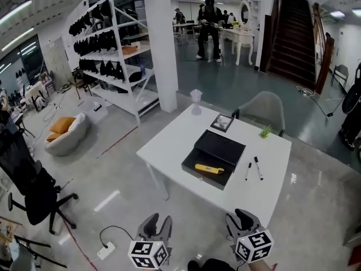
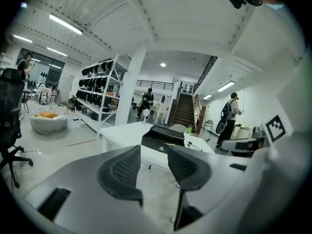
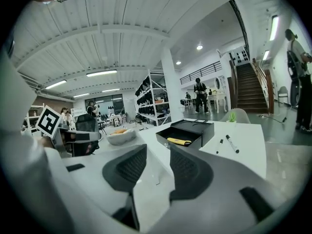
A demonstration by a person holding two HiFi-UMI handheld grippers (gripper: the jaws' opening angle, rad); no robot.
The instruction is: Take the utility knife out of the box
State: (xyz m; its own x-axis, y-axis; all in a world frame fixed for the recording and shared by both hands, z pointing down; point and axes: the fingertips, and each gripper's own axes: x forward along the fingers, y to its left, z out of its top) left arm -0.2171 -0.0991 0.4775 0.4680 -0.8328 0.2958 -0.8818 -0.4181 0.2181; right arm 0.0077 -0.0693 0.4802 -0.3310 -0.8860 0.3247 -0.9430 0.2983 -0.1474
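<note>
A yellow utility knife (image 1: pixel 209 169) (image 3: pixel 179 141) lies in the pulled-out drawer of a black box (image 1: pixel 214 157) (image 2: pixel 163 137) (image 3: pixel 185 131) on a white table (image 1: pixel 175 143). Both grippers hang near the bottom of the head view, short of the table's near edge and well away from the box. The left gripper (image 1: pixel 157 223) (image 2: pixel 153 165) is open with nothing between its jaws. The right gripper (image 1: pixel 237 218) (image 3: pixel 158 165) is open and empty too.
Two markers (image 1: pixel 253 167) lie right of the box; a framed picture (image 1: pixel 222 122), a small plant (image 1: pixel 265 131) and a glass (image 1: pixel 196 97) stand at the table's far side. A grey chair (image 1: pixel 261 108) stands behind, an office chair (image 1: pixel 28 185) at left, a power strip (image 1: pixel 105 250) on the floor.
</note>
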